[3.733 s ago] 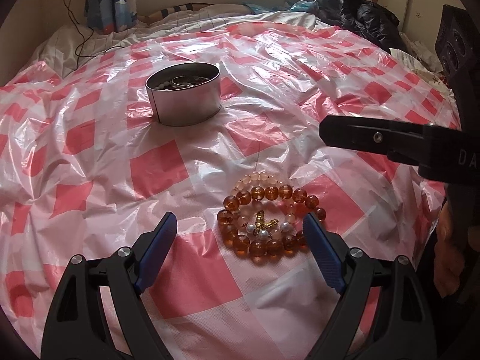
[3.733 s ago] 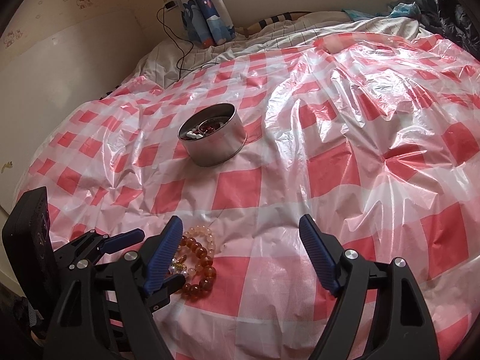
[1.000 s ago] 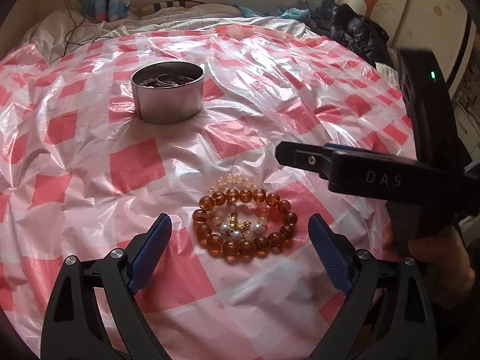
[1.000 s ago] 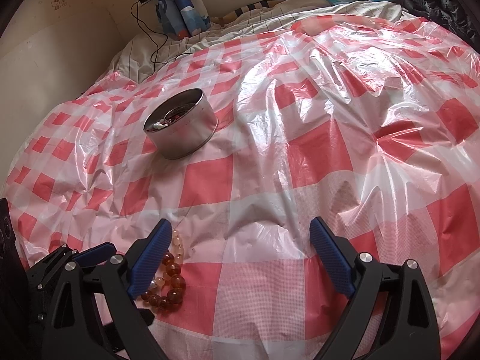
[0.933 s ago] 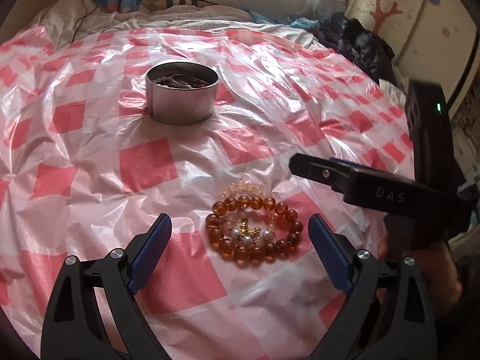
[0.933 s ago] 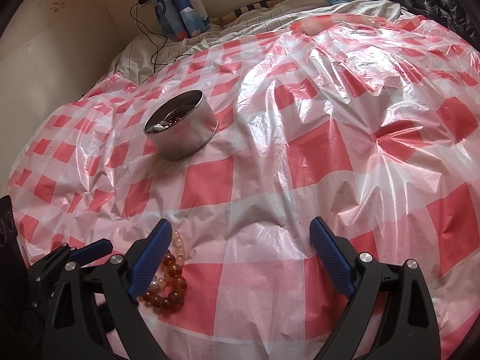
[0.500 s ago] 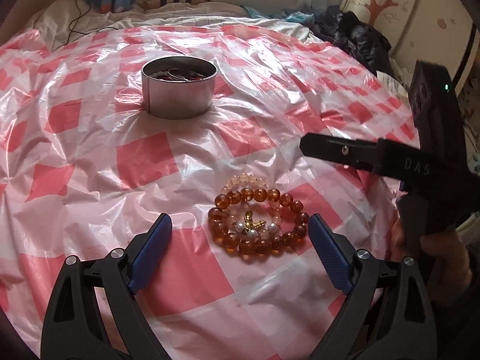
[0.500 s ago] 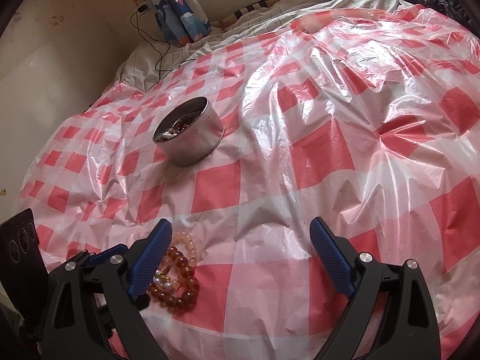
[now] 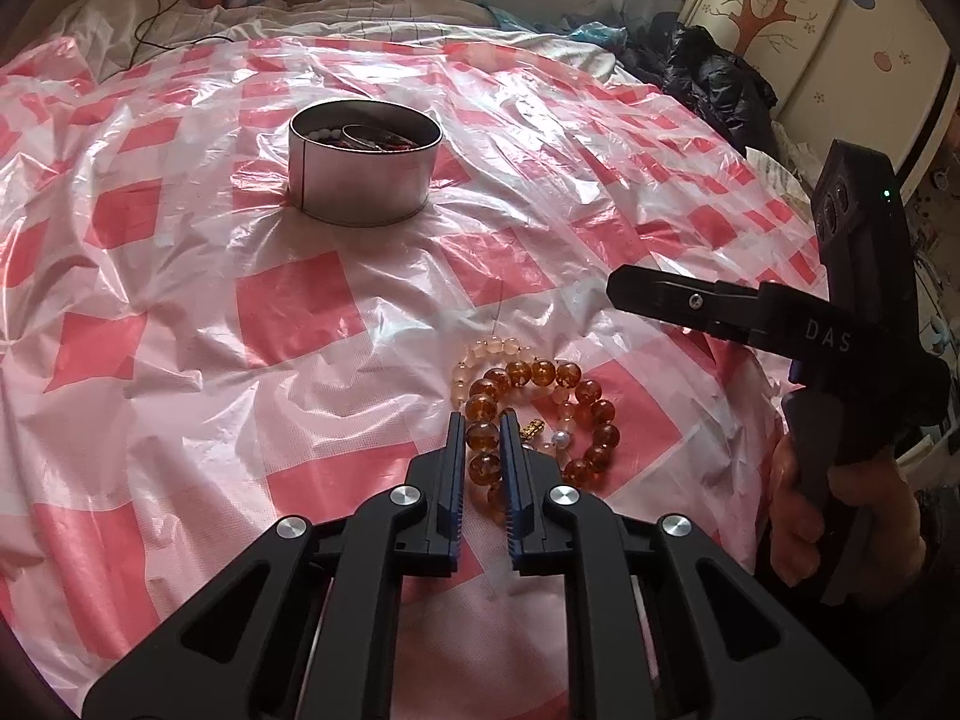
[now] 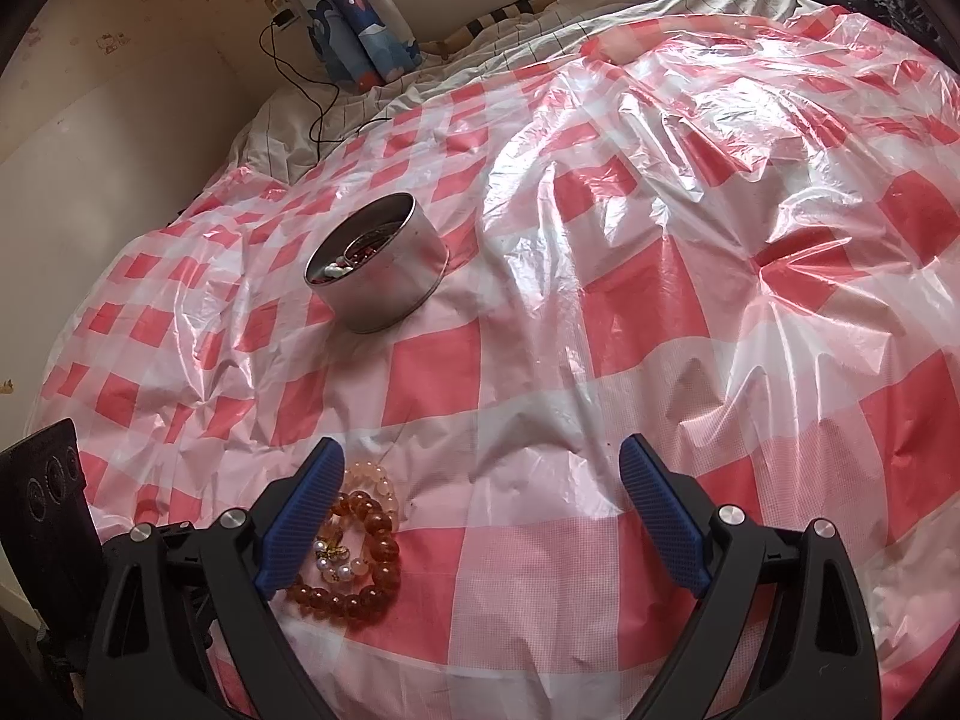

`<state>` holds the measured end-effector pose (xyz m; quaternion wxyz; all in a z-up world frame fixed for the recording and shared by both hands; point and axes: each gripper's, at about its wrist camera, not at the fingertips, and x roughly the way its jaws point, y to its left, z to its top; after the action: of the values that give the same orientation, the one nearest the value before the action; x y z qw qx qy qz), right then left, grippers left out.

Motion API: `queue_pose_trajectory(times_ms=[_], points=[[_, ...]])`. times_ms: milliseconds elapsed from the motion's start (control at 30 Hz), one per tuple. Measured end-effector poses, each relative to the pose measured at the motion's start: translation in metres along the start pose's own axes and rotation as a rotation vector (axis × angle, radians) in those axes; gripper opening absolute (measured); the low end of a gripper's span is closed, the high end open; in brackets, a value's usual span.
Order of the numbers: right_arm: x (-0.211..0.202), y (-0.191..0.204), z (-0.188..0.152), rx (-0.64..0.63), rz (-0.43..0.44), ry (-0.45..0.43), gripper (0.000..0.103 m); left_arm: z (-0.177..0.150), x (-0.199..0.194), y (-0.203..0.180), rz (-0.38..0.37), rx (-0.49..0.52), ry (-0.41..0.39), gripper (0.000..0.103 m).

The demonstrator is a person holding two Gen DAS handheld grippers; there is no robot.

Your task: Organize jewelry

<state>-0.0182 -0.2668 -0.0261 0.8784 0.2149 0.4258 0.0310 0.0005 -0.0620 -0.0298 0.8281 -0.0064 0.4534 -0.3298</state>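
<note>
An amber bead bracelet (image 9: 576,396) lies on the red-and-white checked plastic sheet (image 9: 300,312), piled with a pale pink bead bracelet (image 9: 492,351) and a small pearl-and-gold piece (image 9: 543,431). My left gripper (image 9: 483,429) is closing its jaws; the blue pads press on an amber bead on the bracelet's left side. My right gripper (image 10: 480,450) stands open above bare sheet, with the amber bracelet (image 10: 372,534) just beside its left finger (image 10: 300,510). A round metal tin (image 9: 364,162) holding other jewelry sits farther back, also seen as the tin (image 10: 384,273).
The right gripper's black finger (image 9: 672,300) and a hand (image 9: 840,516) on its handle are close to the right of the beads. Dark clothes (image 9: 708,78) lie at the far right edge of the bed. A cable (image 10: 312,120) trails near the wall.
The left jaws went from wide open to closed on the amber bracelet's left side. The right gripper has hardly moved and stays open.
</note>
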Motion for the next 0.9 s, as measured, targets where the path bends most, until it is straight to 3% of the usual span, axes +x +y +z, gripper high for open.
queue_pose_trajectory(times_ms=[133, 233, 333, 433, 533, 600, 667, 800, 900], points=[[-0.001, -0.001, 0.000, 0.007, 0.004, -0.003, 0.089, 0.008, -0.020, 0.012, 0.015, -0.041, -0.090, 0.010], [0.001, 0.000, 0.000, 0.000, 0.006, 0.005, 0.089, 0.012, -0.035, 0.039, 0.105, -0.134, -0.151, 0.010], [0.002, 0.008, -0.002, -0.043, 0.013, 0.019, 0.089, 0.007, -0.025, 0.066, 0.180, -0.230, -0.081, 0.010], [0.003, 0.025, -0.006, -0.133, 0.000, 0.017, 0.089, 0.003, -0.017, 0.074, 0.184, -0.255, -0.037, 0.011], [0.005, 0.044, -0.009, -0.232, -0.008, -0.001, 0.089, 0.005, -0.022, 0.073, 0.206, -0.231, -0.059, 0.018], [0.010, 0.056, -0.010, -0.295, -0.023, -0.008, 0.089, 0.009, -0.025, 0.077, 0.231, -0.236, -0.072, 0.033], [0.020, 0.065, -0.008, -0.321, -0.022, 0.004, 0.088, 0.014, -0.025, 0.084, 0.248, -0.237, -0.071, 0.039], [0.047, 0.078, -0.012, -0.388, -0.064, 0.072, 0.062, 0.013, -0.017, 0.094, 0.256, -0.243, -0.034, 0.045], [0.057, 0.082, -0.020, -0.447, -0.134, 0.093, 0.055, 0.011, -0.012, 0.088, 0.267, -0.201, -0.018, 0.052]])
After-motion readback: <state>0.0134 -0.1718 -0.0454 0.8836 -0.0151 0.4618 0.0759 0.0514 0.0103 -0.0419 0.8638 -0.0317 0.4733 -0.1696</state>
